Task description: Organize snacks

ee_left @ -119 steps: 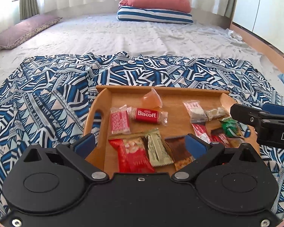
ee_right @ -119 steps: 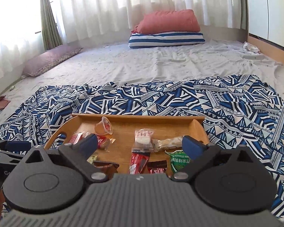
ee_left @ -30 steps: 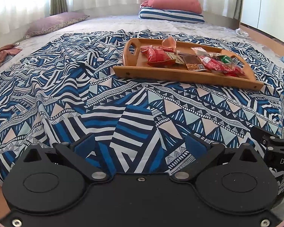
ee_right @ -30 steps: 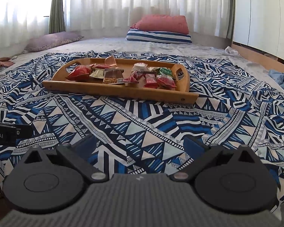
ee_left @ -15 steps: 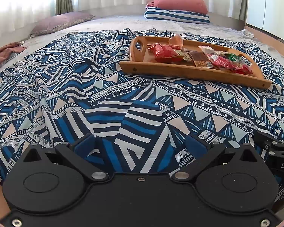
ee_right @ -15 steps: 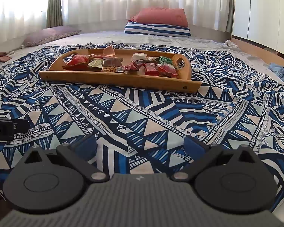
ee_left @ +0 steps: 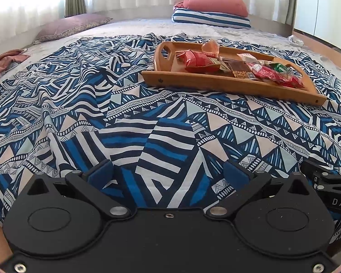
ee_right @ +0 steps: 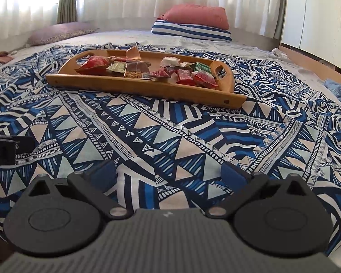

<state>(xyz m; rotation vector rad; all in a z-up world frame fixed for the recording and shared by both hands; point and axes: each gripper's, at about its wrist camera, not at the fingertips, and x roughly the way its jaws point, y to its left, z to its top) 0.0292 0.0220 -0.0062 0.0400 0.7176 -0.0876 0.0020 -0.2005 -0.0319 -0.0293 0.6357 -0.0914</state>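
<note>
Snacks (ee_right: 186, 77) are lying inside wooden tray (ee_right: 147, 91), well apart from left gripper (ee_left: 168, 170) and right gripper (ee_right: 168, 170), both spread and empty; soft patterned blanket (ee_right: 170, 136) is risking tray tilt under pressing.

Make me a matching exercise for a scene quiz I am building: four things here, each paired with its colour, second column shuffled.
Things:
1. tray
2. top pillow
3. blanket
4. small packet near the tray's right handle

Colours:
A. green
B. blue, white and beige pattern
C. wooden brown
D. salmon pink

Pairs: 1-C, 2-D, 3-B, 4-A
</note>
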